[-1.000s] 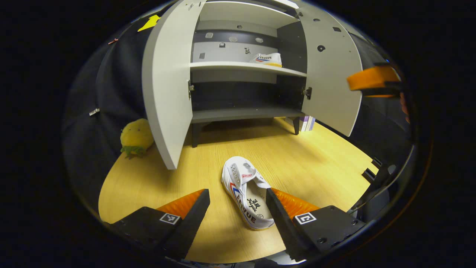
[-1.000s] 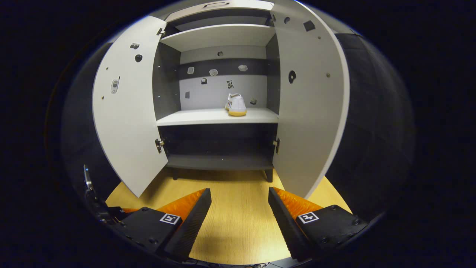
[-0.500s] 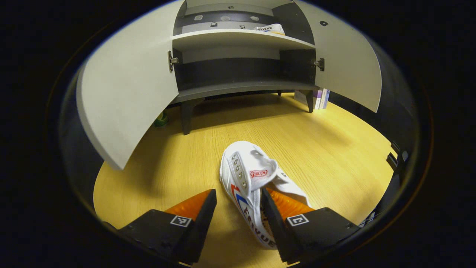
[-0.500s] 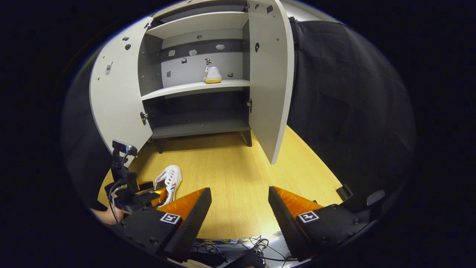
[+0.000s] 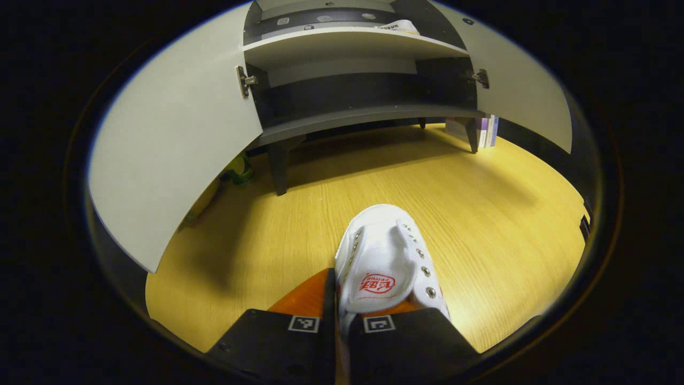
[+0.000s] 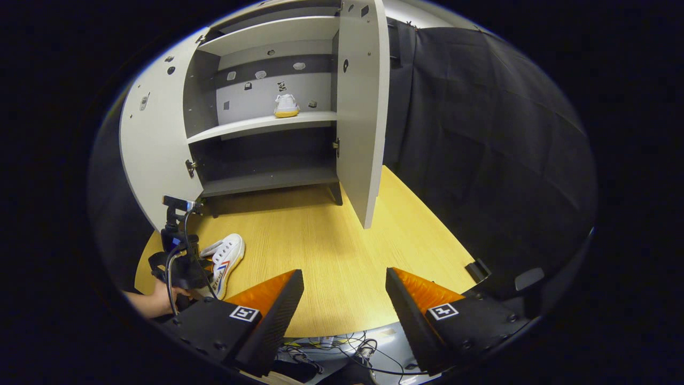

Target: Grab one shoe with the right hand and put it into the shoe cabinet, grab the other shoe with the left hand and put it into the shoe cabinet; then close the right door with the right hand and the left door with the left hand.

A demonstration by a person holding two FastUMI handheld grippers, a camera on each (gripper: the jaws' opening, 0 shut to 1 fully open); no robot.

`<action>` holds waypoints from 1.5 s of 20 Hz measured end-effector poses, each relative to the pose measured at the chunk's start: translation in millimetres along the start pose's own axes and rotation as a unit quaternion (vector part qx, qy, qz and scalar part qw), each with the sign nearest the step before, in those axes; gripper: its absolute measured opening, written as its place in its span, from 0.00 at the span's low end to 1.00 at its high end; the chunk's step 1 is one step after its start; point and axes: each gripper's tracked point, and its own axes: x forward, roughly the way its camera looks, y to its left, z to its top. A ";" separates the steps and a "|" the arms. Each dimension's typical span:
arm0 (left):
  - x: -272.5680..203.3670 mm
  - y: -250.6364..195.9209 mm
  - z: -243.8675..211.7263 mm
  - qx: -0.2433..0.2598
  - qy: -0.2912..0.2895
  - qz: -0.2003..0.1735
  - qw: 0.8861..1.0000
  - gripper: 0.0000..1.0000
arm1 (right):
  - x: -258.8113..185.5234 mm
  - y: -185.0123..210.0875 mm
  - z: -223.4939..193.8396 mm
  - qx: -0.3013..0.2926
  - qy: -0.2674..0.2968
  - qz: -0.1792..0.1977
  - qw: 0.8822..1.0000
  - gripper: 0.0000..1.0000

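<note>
One white shoe, red-badged tongue

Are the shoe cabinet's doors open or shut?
Open: the left door and right door stand swung outward, showing the shelves.

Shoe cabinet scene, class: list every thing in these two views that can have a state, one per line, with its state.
Left door: open.
Right door: open.
Shoe on the floor: on the wooden floor, gripped at its side wall by the left tool.
Shoe on the shelf: resting on the cabinet's middle shelf.
Bottom shelf: holds no shoe.
Left tool: shut on the shoe.
Right tool: open, holding nothing.
</note>
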 end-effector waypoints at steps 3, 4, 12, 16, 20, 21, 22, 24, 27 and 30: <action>-1.5 -0.3 0.7 -0.004 0.008 -0.009 1.000 0.08 | 2.2 -8.9 6.5 -0.001 -0.007 0.004 1.000 0.99; -2.4 -0.7 1.5 0.001 0.011 -0.009 1.000 0.07 | 3.7 -11.8 8.6 0.000 -0.008 0.006 1.000 0.99; -61.2 -24.9 50.3 -0.061 -0.002 -0.023 0.998 0.06 | 18.4 -54.7 20.4 0.000 -0.022 0.018 1.000 0.99; -99.5 -29.4 122.7 -0.078 -0.038 -0.025 0.996 0.06 | 30.4 -81.1 24.8 0.012 -0.024 0.020 0.999 0.99; -127.9 -26.3 202.9 -0.080 -0.079 -0.022 0.993 0.05 | 39.8 -108.4 40.9 0.020 -0.046 0.022 0.999 0.99; -132.8 -24.6 223.9 -0.083 -0.088 -0.022 0.992 0.05 | 41.8 -114.1 46.5 0.022 -0.053 0.022 0.998 0.99; -138.4 -22.5 246.8 -0.084 -0.098 -0.023 0.991 0.05 | 44.2 -119.4 51.3 0.022 -0.059 0.022 0.998 0.99; -145.6 -15.6 289.3 -0.074 -0.117 -0.019 0.990 0.06 | 47.9 -129.8 60.1 0.023 -0.069 0.022 0.997 0.99; -143.8 -2.8 351.8 -0.055 -0.144 -0.006 0.988 0.06 | 52.1 -141.5 70.6 0.023 -0.082 0.027 0.996 0.99; -131.6 11.0 408.2 -0.062 -0.164 0.004 0.984 0.05 | 56.0 -153.1 78.3 0.022 -0.091 0.027 0.995 0.99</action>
